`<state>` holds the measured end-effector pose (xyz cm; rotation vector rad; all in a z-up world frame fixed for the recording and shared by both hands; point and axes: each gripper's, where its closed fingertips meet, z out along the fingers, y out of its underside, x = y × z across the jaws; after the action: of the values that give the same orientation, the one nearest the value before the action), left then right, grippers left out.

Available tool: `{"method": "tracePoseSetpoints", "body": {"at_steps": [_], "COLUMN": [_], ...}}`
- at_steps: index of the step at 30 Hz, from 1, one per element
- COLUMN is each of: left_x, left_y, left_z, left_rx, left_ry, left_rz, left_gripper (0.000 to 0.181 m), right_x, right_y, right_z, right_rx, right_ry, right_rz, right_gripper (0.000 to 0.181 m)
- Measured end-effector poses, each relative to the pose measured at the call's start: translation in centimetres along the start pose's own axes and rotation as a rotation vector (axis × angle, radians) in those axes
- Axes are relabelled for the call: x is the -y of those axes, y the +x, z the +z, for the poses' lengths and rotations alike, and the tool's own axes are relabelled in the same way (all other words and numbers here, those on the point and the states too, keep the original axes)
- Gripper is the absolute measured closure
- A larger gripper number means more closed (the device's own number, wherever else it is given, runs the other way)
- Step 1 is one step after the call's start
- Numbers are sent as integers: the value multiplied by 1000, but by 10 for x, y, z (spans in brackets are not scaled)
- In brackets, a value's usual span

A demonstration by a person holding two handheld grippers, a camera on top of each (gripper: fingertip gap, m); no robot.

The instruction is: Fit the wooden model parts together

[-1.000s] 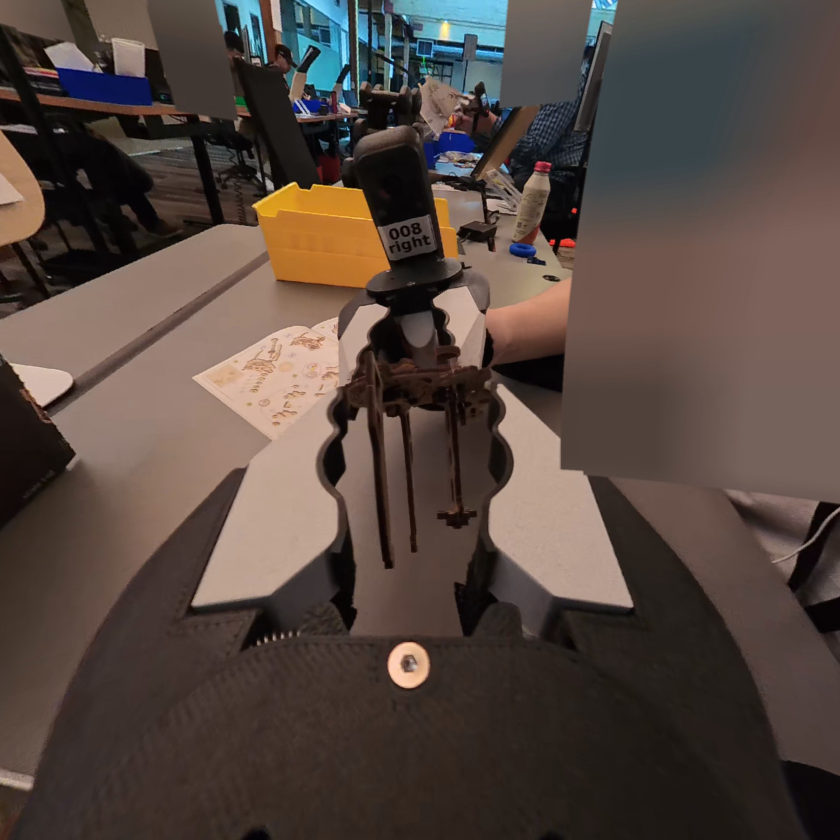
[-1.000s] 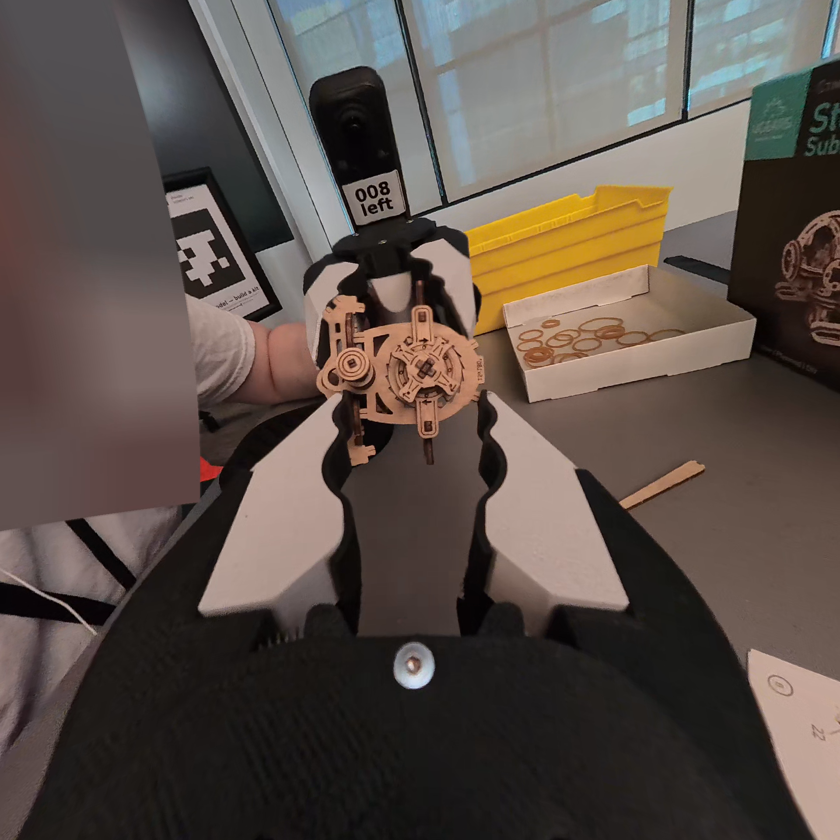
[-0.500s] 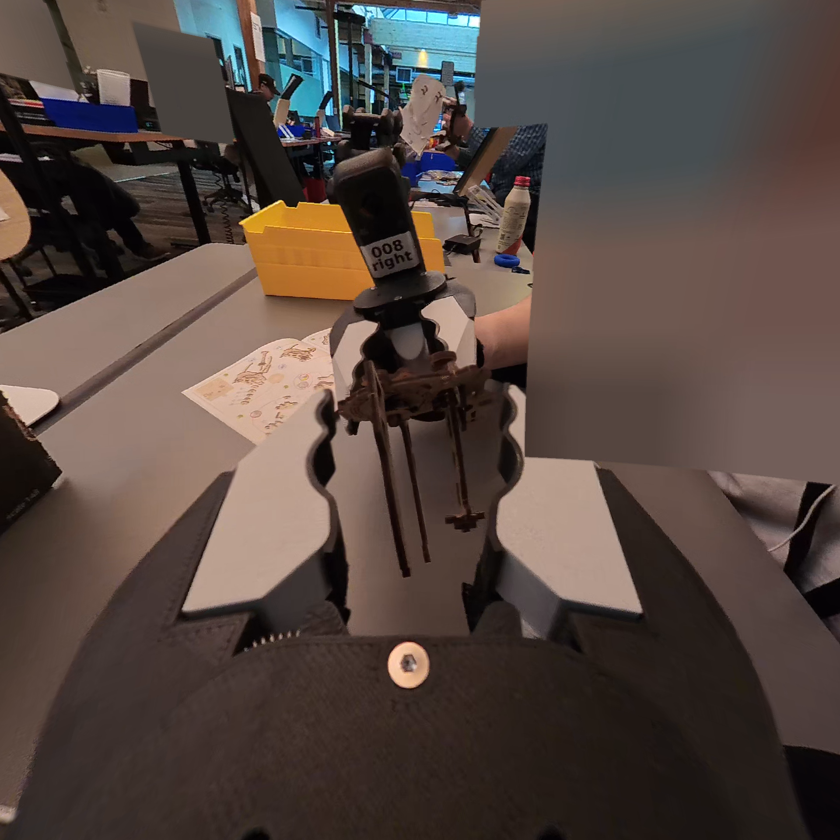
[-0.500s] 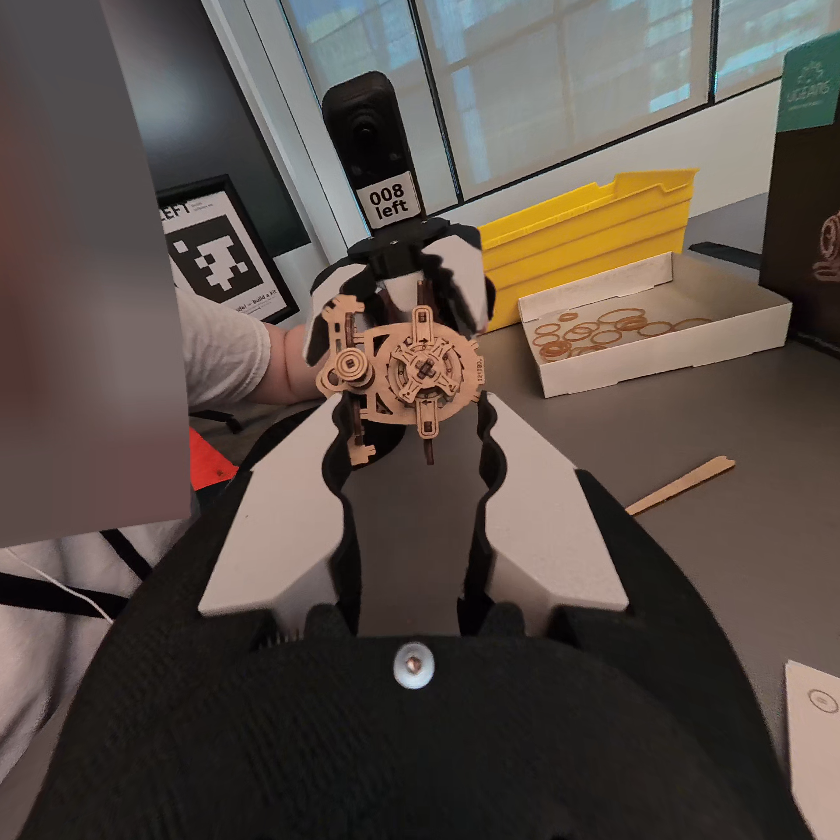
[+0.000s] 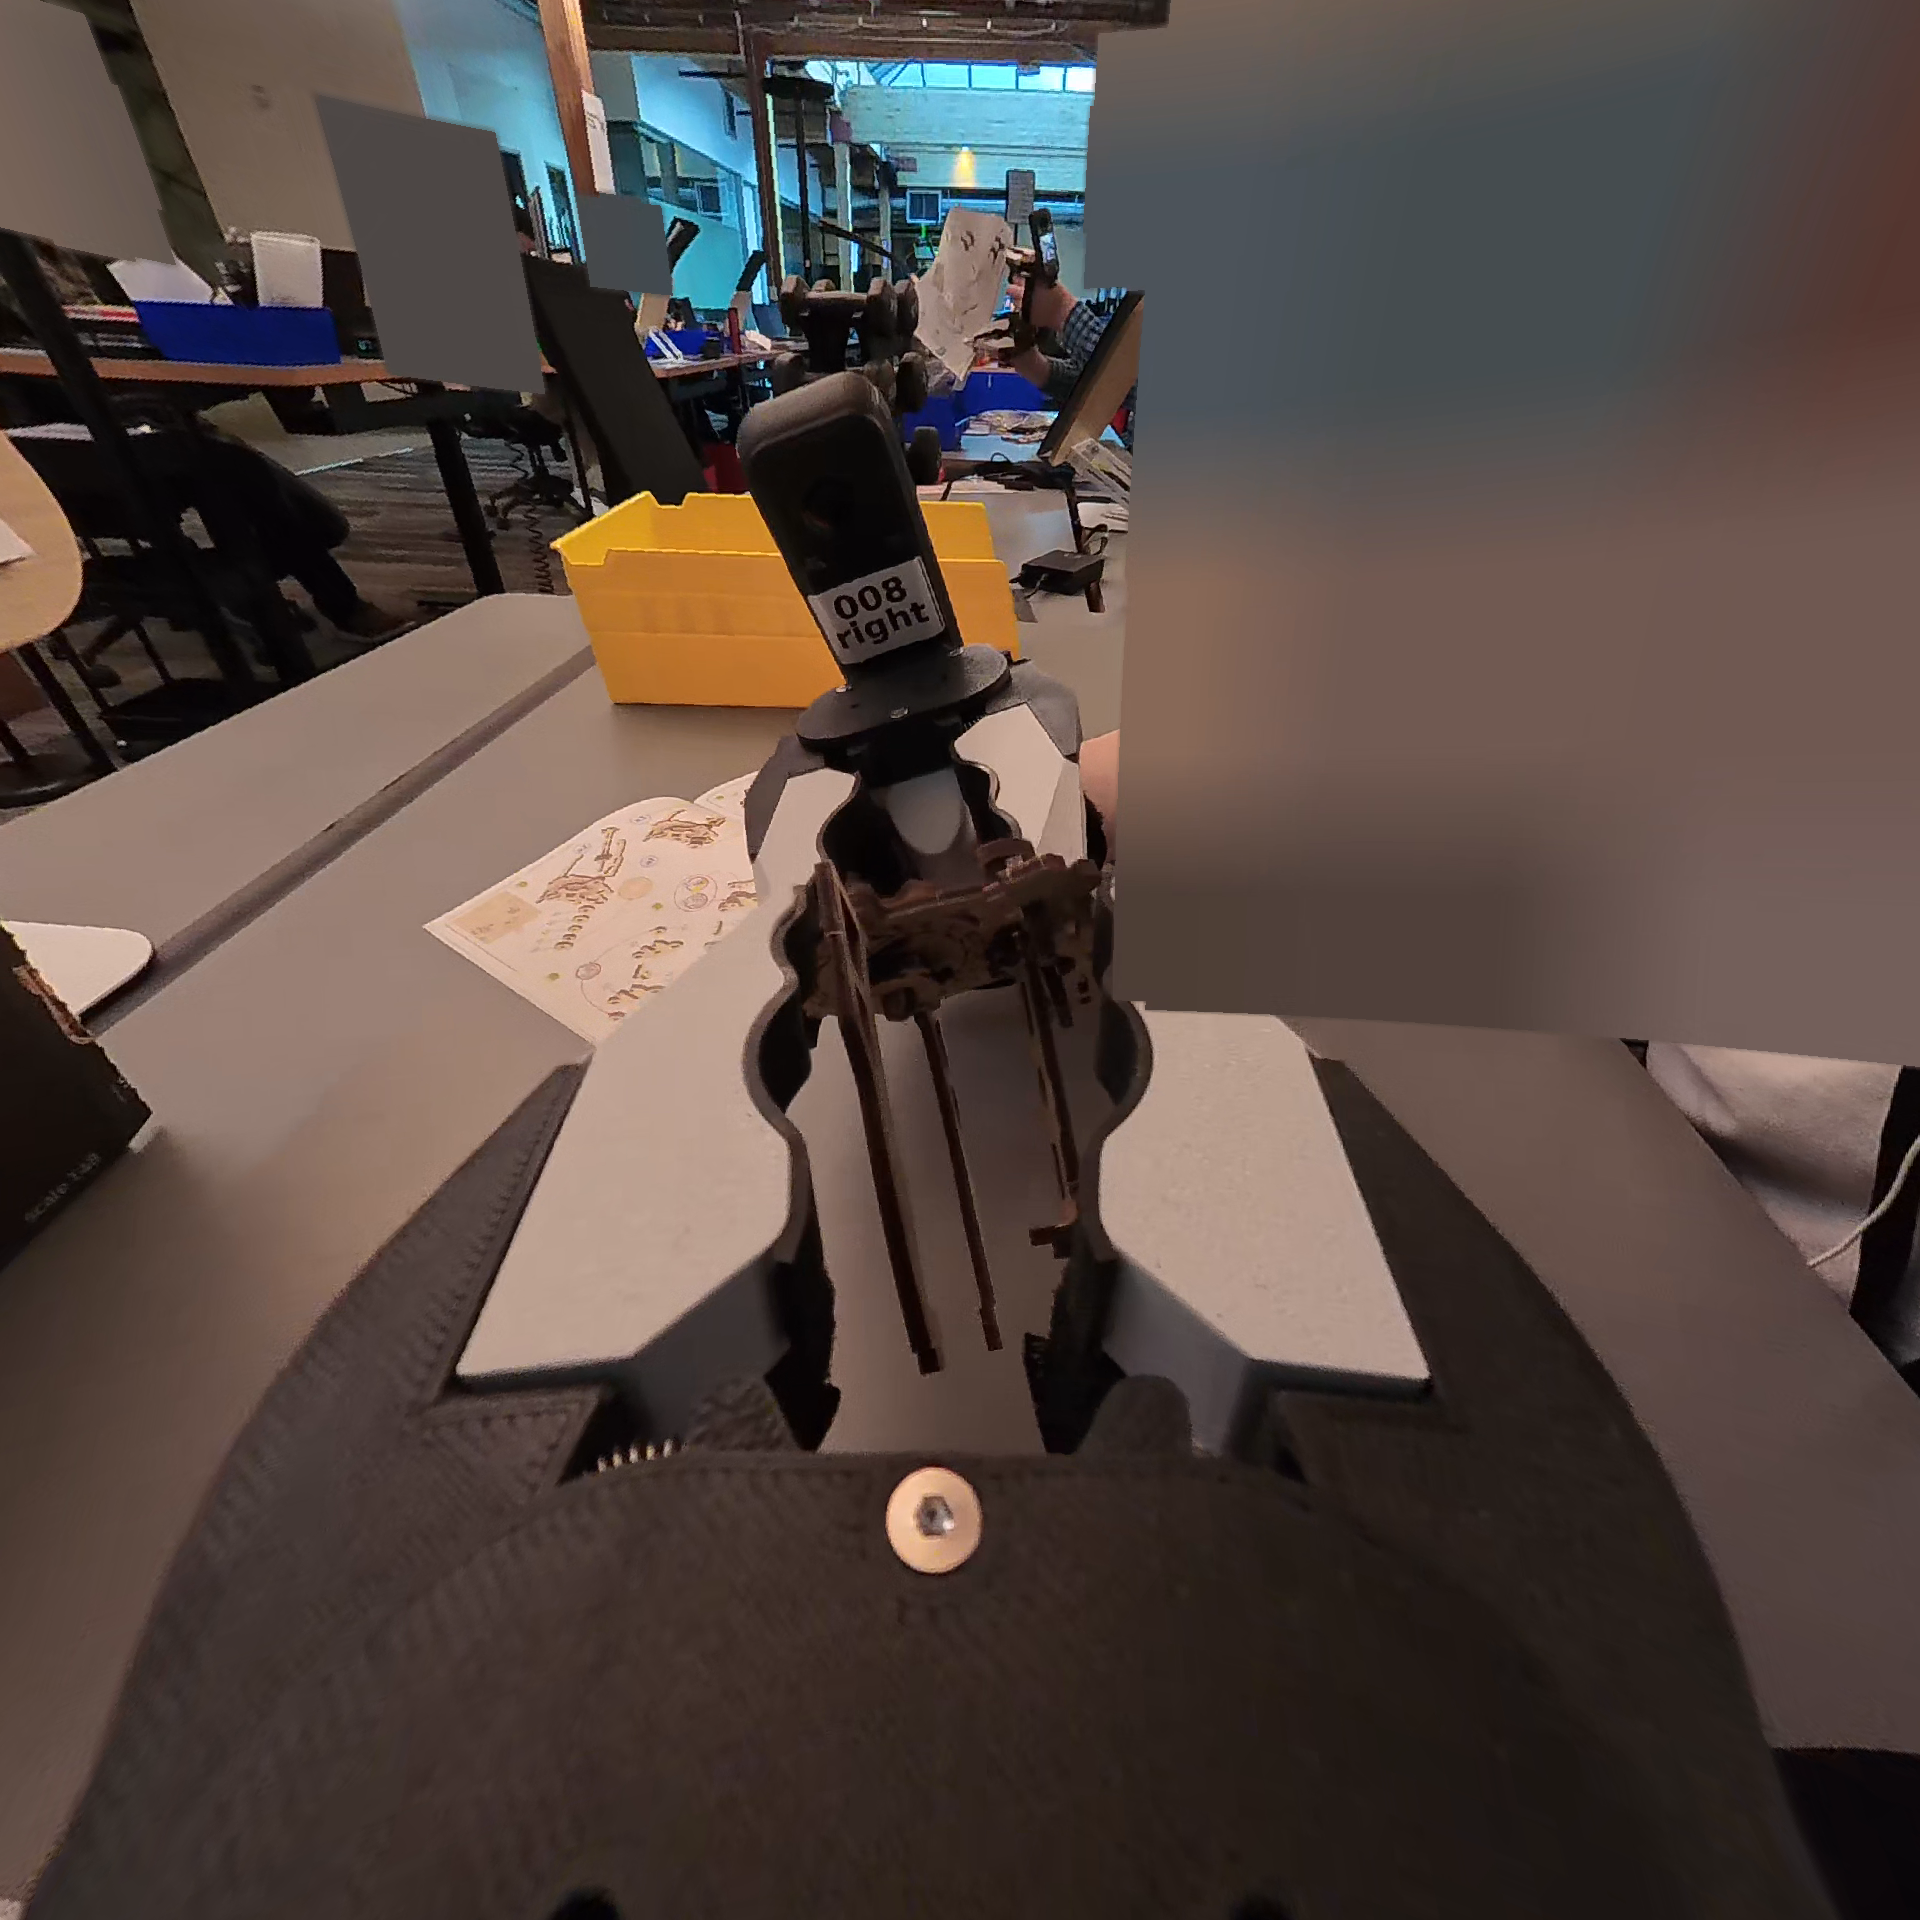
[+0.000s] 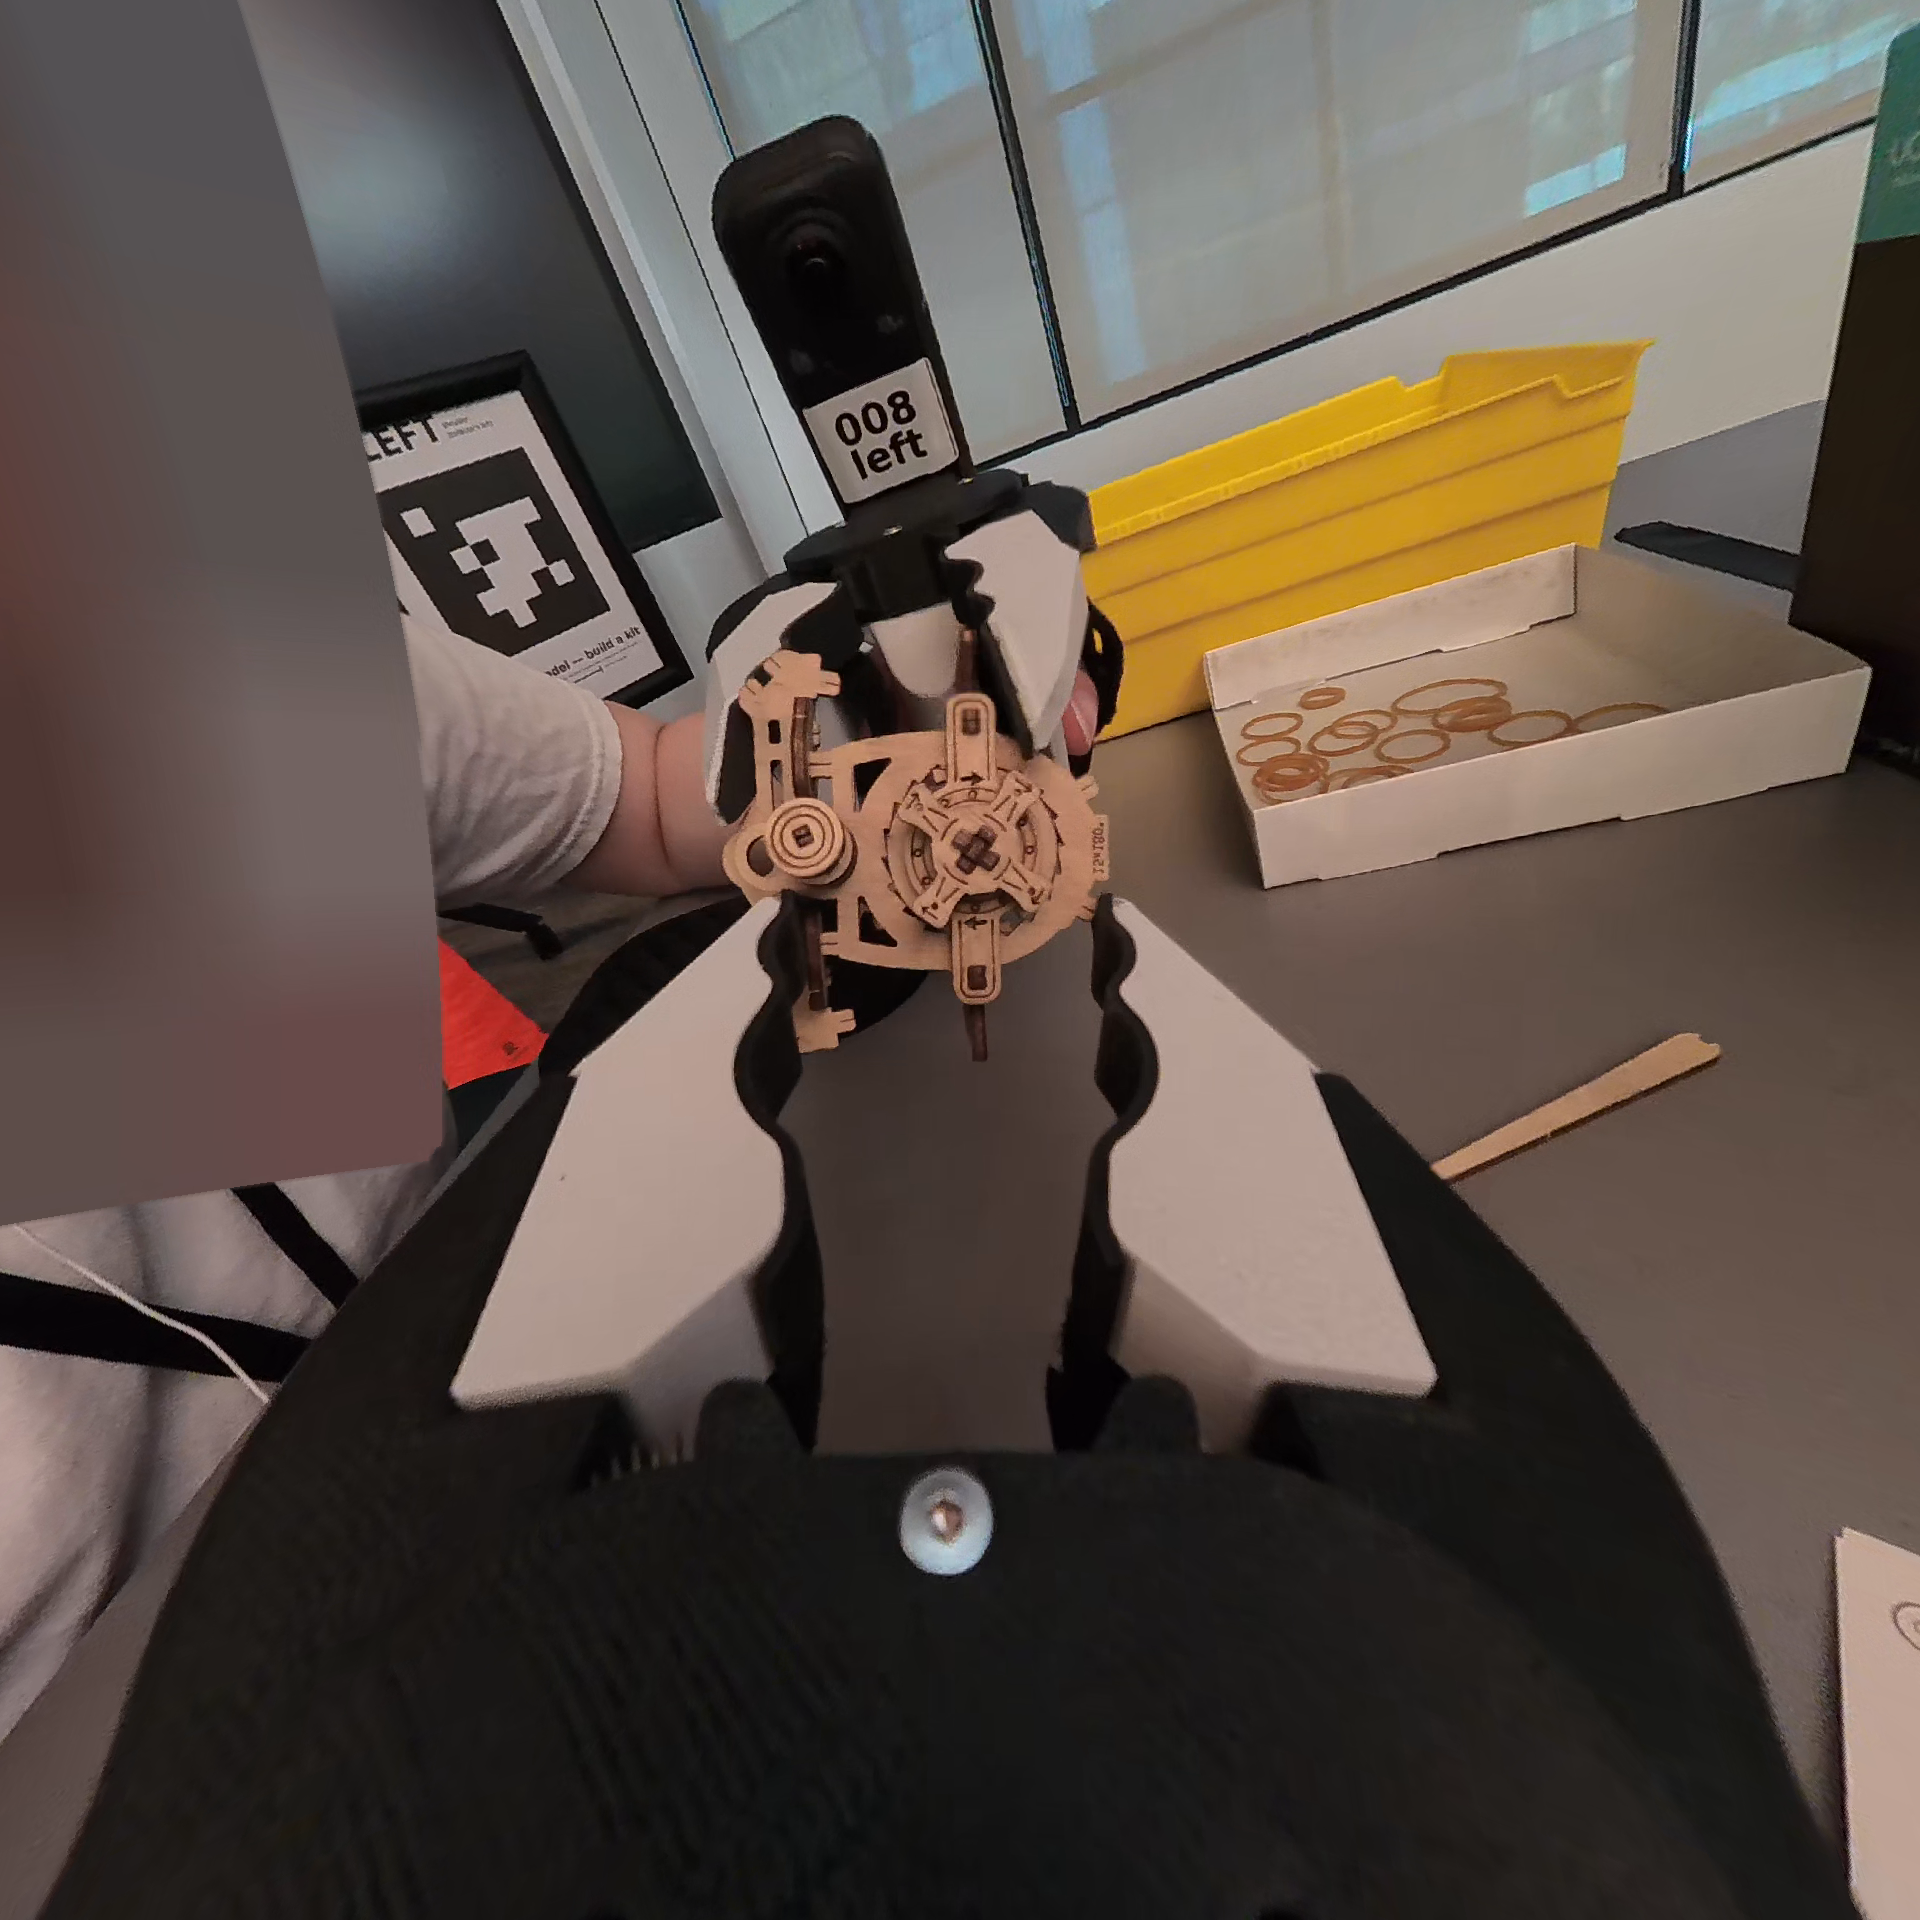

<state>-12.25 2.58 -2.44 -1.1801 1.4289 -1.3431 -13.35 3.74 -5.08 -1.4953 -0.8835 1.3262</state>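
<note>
Bin: yellow plastic bin (image 6: 1382,499) on the grey desk (image 6: 1455,997)
Tray: white cardboard tray (image 6: 1538,790) of rubber bands (image 6: 1382,732) (beside the bin)
Sheet: instruction sheet (image 5: 613,914)

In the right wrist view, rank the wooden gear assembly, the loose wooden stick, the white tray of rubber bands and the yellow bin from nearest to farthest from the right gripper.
1. wooden gear assembly, at the right gripper's fingertips.
2. wooden stick, flat on the table, right.
3. white tray, farther right.
4. yellow bin, behind the tray, by the window.

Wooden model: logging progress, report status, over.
Right gripper tips pinch wooden model at gear face, apparently shut. Left gripper straddles its rear plates, clamp unclear. Model held clear of table, nothing obstructing.
</note>
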Motion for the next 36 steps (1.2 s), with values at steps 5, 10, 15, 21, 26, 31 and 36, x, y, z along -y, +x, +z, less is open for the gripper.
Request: {"method": "tracePoseSetpoints", "body": {"at_steps": [5,10,15,21,26,31,36], "left_x": [-7,-13,-25,-50,-57,-58,-62], "left_y": [-3,-6,-2,1,11,17,21], "left_z": [2,1,4,13,18,21,21], "left_rx": [-15,-30,-34,44,44,29,19], "left_ry": [-27,-37,-88,-230,-276,-280,-286], "left_rz": [-81,-123,-61,196,319,359,421], "left_gripper": [131,132,133,132,132,133,133], "right_x": [-8,-12,-13,-6,-31,-39,-42], "right_y": [4,5,0,-1,2,-4,-6], "right_z": [0,-5,-10,-11,-7,-3,-3], "right_rx": [6,23,99,43,-9,23,17], "right_ry": [-44,-78,-94,-93,-243,-274,-297], "right_rz": [39,44,82,-46,-195,-185,-299], "right_gripper": [127,125,108,114,123,133,136]}}
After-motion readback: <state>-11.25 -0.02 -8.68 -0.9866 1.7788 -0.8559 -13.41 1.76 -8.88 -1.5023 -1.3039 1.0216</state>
